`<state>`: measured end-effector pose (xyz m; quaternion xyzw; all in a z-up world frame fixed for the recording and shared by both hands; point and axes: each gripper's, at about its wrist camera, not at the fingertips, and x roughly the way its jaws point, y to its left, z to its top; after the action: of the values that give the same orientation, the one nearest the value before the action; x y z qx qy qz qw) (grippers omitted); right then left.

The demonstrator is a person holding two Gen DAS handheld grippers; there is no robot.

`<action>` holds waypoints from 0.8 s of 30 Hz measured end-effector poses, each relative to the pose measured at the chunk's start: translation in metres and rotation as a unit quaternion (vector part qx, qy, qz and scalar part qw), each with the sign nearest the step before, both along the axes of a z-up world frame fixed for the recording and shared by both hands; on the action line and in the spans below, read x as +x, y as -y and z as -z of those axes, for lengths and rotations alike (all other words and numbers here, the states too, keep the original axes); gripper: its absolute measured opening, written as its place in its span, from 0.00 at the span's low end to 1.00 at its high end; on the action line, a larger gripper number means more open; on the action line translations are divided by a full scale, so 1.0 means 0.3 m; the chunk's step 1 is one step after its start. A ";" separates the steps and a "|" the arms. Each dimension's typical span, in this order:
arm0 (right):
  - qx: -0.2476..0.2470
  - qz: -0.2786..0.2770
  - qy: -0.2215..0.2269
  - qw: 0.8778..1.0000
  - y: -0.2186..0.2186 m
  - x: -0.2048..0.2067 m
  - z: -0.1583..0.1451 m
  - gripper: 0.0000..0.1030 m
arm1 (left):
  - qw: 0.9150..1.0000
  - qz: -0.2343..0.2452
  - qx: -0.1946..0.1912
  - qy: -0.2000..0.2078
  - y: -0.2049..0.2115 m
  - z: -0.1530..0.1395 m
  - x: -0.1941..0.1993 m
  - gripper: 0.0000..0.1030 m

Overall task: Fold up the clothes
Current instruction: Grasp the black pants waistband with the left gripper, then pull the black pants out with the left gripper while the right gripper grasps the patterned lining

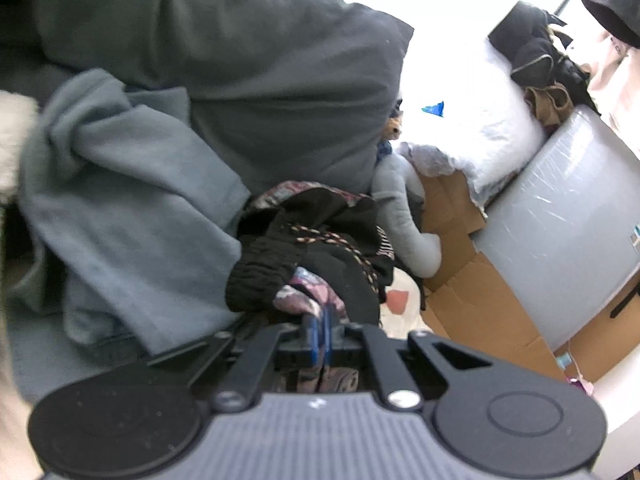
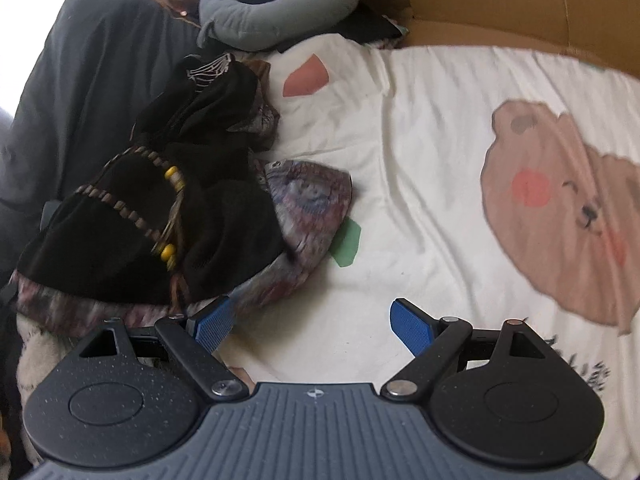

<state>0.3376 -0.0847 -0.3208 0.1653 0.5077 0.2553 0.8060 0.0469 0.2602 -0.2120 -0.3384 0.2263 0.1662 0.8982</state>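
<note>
Left wrist view. The left gripper [image 1: 320, 322] pointed forward and somewhat downward, its blue pads [image 1: 311, 330] pressed together on a fold of the patterned garment [image 1: 298, 294]. That mauve-and-grey fabric bunched up directly ahead of the fingertips, with its black portion [image 1: 264, 276] and a braided cord [image 1: 340, 242] heaped just beyond. The grip was clenched on cloth; nothing else sat between the jaws. Behind the garment lay a dark grey pillow [image 1: 256, 80] and a rumpled blue-grey blanket [image 1: 132, 184]. To the right were a grey neck pillow [image 1: 404, 216], cardboard [image 1: 476, 292] and a grey plastic-wrapped block [image 1: 560, 216]. The view was blurred.

Right wrist view. The right gripper [image 2: 310, 326] angled steeply down over the white bedsheet [image 2: 420, 152], its jaws spread wide and holding nothing. Its left pad [image 2: 212, 326] stood just beside the near hem of the garment [image 2: 304, 208]; whether it touched the fabric could not be determined. The right pad [image 2: 412, 326] stood over bare sheet. The garment lay crumpled near the left edge of the sheet, black cloth and a beaded cord [image 2: 172, 216] uppermost, the patterned lining spilling toward the sheet's middle. A printed bear [image 2: 560, 208] marked the sheet toward its right edge. The neck pillow [image 2: 280, 8] lay at the far edge, against the cardboard wall [image 2: 520, 4].
</note>
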 end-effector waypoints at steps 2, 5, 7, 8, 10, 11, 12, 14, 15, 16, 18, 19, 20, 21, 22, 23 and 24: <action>0.010 0.007 -0.007 1.000 -0.012 0.008 0.032 0.83 | 1.000 -0.005 0.000 -0.003 -0.006 -0.005 -0.034 0.02; 0.013 0.005 -0.020 1.000 -0.041 0.034 0.087 0.77 | 1.000 -0.011 0.002 -0.013 -0.011 0.010 -0.067 0.02; 0.009 0.003 -0.023 1.000 -0.060 0.054 0.117 0.75 | 1.000 -0.016 -0.003 -0.020 -0.024 0.027 -0.082 0.02; 0.005 0.001 -0.021 1.000 -0.069 0.064 0.127 0.74 | 1.000 -0.020 -0.004 -0.022 -0.031 0.033 -0.089 0.02; 0.002 -0.001 -0.017 1.000 -0.081 0.086 0.142 0.72 | 0.999 -0.026 -0.005 -0.024 -0.045 0.039 -0.103 0.02; 0.001 -0.001 -0.015 1.000 -0.086 0.097 0.149 0.72 | 0.999 -0.029 -0.005 -0.024 -0.051 0.038 -0.109 0.02; 0.000 -0.001 -0.014 1.000 -0.092 0.109 0.156 0.71 | 0.999 -0.031 -0.004 -0.023 -0.058 0.036 -0.116 0.02; -0.001 0.003 -0.013 1.000 -0.104 0.137 0.168 0.69 | 0.999 -0.037 0.000 -0.024 -0.068 0.032 -0.124 0.02; -0.002 0.003 -0.012 1.000 -0.112 0.150 0.176 0.67 | 0.999 -0.038 0.001 -0.026 -0.074 0.032 -0.127 0.02; -0.003 0.002 -0.011 1.000 -0.121 0.162 0.183 0.66 | 0.999 -0.039 0.002 -0.027 -0.080 0.033 -0.128 0.02; -0.011 -0.006 -0.005 1.000 -0.146 0.183 0.195 0.64 | 0.999 -0.041 0.002 -0.031 -0.090 0.039 -0.131 0.02; -0.018 -0.011 0.000 1.000 -0.161 0.193 0.200 0.64 | 0.999 -0.042 0.001 -0.032 -0.092 0.043 -0.133 0.02; -0.024 -0.016 0.006 1.000 -0.175 0.203 0.204 0.64 | 0.999 -0.041 0.000 -0.034 -0.093 0.048 -0.134 0.02; -0.028 -0.020 0.011 0.999 -0.187 0.215 0.206 0.64 | 0.999 -0.041 0.000 -0.036 -0.095 0.052 -0.136 0.02; -0.031 -0.021 0.014 0.999 -0.197 0.226 0.208 0.64 | 0.998 -0.041 0.000 -0.038 -0.097 0.057 -0.136 0.02; -0.030 -0.021 0.015 0.999 -0.204 0.238 0.211 0.64 | 0.998 -0.042 -0.001 -0.039 -0.100 0.061 -0.138 0.02; -0.029 -0.021 0.016 0.999 -0.211 0.249 0.214 0.64 | 0.998 -0.043 -0.003 -0.040 -0.104 0.066 -0.139 0.02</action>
<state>0.4121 -0.0216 -0.3850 0.1272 0.5049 0.2601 0.8131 0.0052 0.2913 -0.2317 -0.3433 0.2475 0.2172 0.8796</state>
